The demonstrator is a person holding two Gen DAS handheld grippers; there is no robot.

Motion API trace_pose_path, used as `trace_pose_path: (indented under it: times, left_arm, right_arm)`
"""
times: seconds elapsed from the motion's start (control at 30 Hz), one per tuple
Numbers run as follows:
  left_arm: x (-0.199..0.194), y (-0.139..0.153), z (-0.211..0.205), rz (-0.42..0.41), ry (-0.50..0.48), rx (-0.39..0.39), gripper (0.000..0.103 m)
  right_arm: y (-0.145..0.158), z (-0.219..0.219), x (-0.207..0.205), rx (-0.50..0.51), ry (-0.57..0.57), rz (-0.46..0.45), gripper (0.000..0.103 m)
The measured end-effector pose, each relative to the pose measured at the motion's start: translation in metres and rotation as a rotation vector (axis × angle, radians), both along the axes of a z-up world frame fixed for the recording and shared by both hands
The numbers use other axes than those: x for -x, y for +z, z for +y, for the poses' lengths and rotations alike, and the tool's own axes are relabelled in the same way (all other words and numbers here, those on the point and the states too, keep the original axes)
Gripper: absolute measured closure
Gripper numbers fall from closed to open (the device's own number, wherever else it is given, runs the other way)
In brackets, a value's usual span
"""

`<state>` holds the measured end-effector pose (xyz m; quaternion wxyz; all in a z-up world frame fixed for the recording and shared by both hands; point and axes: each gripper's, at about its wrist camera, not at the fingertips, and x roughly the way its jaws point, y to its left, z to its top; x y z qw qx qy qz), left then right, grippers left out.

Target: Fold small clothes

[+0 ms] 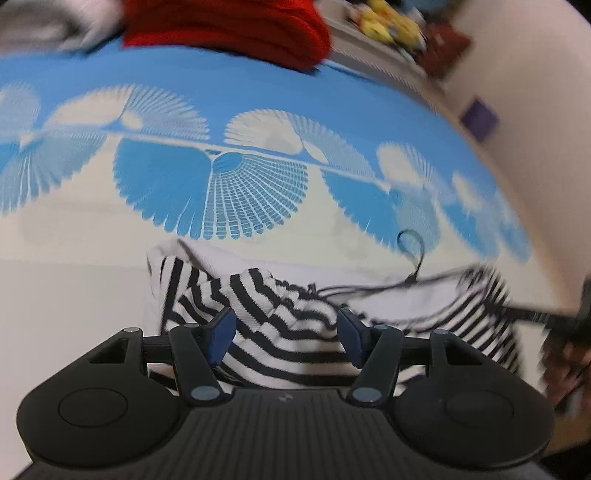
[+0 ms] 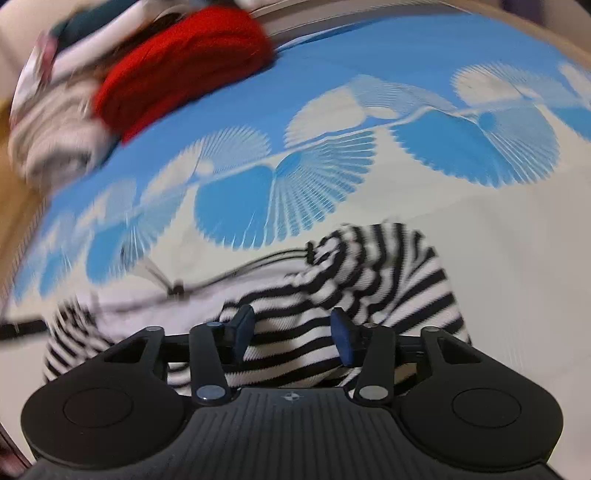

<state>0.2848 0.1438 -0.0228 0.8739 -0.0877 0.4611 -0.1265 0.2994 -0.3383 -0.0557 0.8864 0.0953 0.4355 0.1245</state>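
Only left wrist shows yellow toys [image 1: 391, 22] beyond striped garment [image 1: 295, 332].

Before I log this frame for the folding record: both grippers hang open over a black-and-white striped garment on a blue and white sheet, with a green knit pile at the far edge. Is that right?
Nearly. The knit pile is red, not green; both wrist views show it. The rest holds: left gripper and right gripper are open over the striped garment on the blue and white sheet.

both wrist views close, angled down, sharing the striped garment [image 1: 295, 332] and blue-patterned cloth [image 2: 406, 74]
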Motion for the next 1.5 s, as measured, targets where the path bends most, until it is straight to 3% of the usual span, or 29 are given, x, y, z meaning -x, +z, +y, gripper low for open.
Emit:
trace_pose_path:
  times: [0.07,0.17,0.27,0.33,0.43,0.53,0.6,0.67,0.73,0.8,0.87,0.93,0.97,1.0,1.07,1.1,1.2,1.33,1.5]
  left_arm:
    - [0.003,-0.001,-0.01,-0.037,-0.05,-0.1,0.038]
    - [0.004,-0.003,-0.016,-0.066,-0.11,-0.163,0.041]
    - [0.003,-0.011,-0.024,-0.064,-0.166,-0.202,0.06]
    - [0.002,-0.016,-0.03,-0.066,-0.199,-0.24,0.077]
    - [0.0,-0.013,-0.034,-0.086,-0.222,-0.25,0.098]
    - [-0.004,0.008,-0.02,-0.21,-0.146,-0.215,0.1]
    - [-0.009,0.028,0.0,-0.318,-0.016,-0.103,0.1]
    - [-0.016,0.034,0.009,-0.361,0.063,-0.032,0.1]
    - [-0.03,0.027,0.001,-0.333,0.068,-0.073,0.1]
    - [-0.047,0.01,-0.012,-0.262,0.075,-0.175,0.1]
    - [-0.062,-0.007,-0.013,-0.187,0.109,-0.189,0.098]
    - [-0.072,-0.022,-0.006,-0.095,0.122,-0.151,0.087]
    - [-0.074,-0.025,-0.002,-0.07,0.127,-0.134,0.085]
    - [-0.073,-0.024,0.007,-0.068,0.136,-0.109,0.079]
    - [-0.067,-0.008,0.032,-0.113,0.179,-0.018,0.067]
    - [-0.063,0.0,0.048,-0.14,0.209,0.047,0.06]
    - [-0.057,0.008,0.085,-0.141,0.279,0.173,0.059]
    - [-0.065,-0.007,0.091,-0.051,0.233,0.114,0.059]
    - [-0.068,-0.03,0.058,0.001,0.1,-0.007,0.059]
  right_arm:
    - [0.002,0.012,0.002,0.044,0.046,-0.019,0.053]
    - [0.012,0.022,0.006,0.041,0.119,-0.054,0.052]
    - [0.006,0.034,0.003,0.068,0.192,-0.02,0.049]
    - [-0.003,0.046,0.004,0.185,0.222,-0.015,0.051]
    - [0.003,0.049,0.001,0.182,0.235,-0.047,0.09]
    - [0.028,0.039,-0.003,0.095,0.172,-0.153,0.094]
    - [0.045,0.031,-0.007,0.012,0.088,-0.261,0.095]
    - [0.054,0.029,-0.014,-0.037,-0.001,-0.331,0.095]
    - [0.049,0.04,-0.029,-0.009,-0.015,-0.317,0.095]
    - [0.033,0.055,-0.043,0.063,-0.001,-0.28,0.094]
    - [0.014,0.066,-0.058,0.107,-0.003,-0.24,0.092]
    - [-0.002,0.071,-0.069,0.129,-0.012,-0.172,0.082]
    - [-0.008,0.067,-0.073,0.118,-0.027,-0.13,0.074]
    - [-0.006,0.061,-0.072,0.091,-0.039,-0.117,0.072]
    - [0.01,0.041,-0.066,0.014,-0.05,-0.154,0.068]
    - [0.018,0.031,-0.06,-0.002,-0.056,-0.193,0.059]
    - [0.026,-0.003,-0.048,0.048,-0.106,-0.265,0.051]
    - [-0.001,-0.039,-0.049,0.063,-0.142,-0.142,0.051]
    - [-0.024,-0.035,-0.053,0.114,-0.093,-0.077,0.052]
